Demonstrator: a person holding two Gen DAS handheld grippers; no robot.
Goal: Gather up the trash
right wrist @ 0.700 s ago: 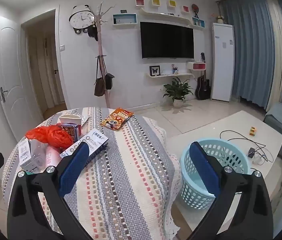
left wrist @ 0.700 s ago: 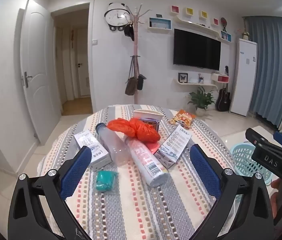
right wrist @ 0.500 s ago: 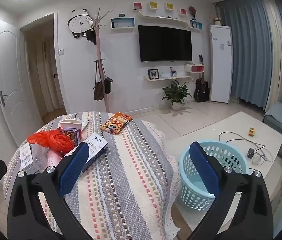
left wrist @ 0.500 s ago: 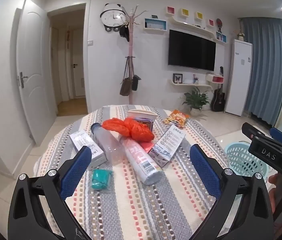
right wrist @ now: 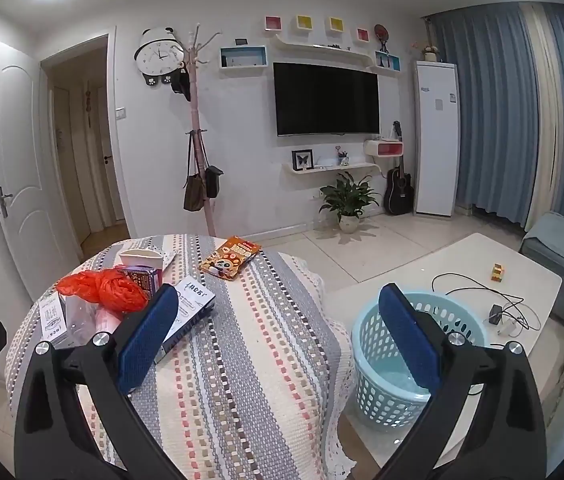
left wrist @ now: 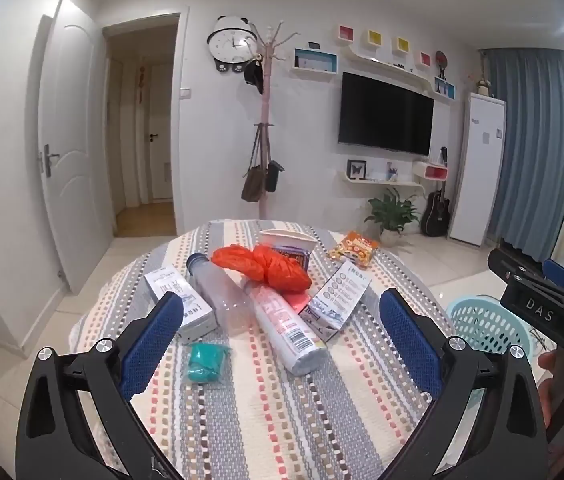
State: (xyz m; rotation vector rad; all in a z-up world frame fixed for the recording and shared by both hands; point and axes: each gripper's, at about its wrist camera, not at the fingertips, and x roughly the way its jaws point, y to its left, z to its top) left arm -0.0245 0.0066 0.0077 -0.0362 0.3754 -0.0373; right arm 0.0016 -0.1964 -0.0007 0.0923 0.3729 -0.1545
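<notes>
The trash lies heaped mid-bench, nothing yet in the basket beside it. Both left gripper and right gripper hold their fingers wide, empty. Bottles may roll off when nudged; the orange bag could snag neighbours.

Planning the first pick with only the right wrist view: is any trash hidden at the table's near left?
Observer: Yes, a crumpled teal wad lies alone, nearer us than the white box.
Operator: And the bottles?
Observer: The clear bottle and the labelled bottle lie on their sides, side by side.
Operator: Is the left gripper free?
Observer: Yes, its jaws stand wide open, holding nothing.
</notes>
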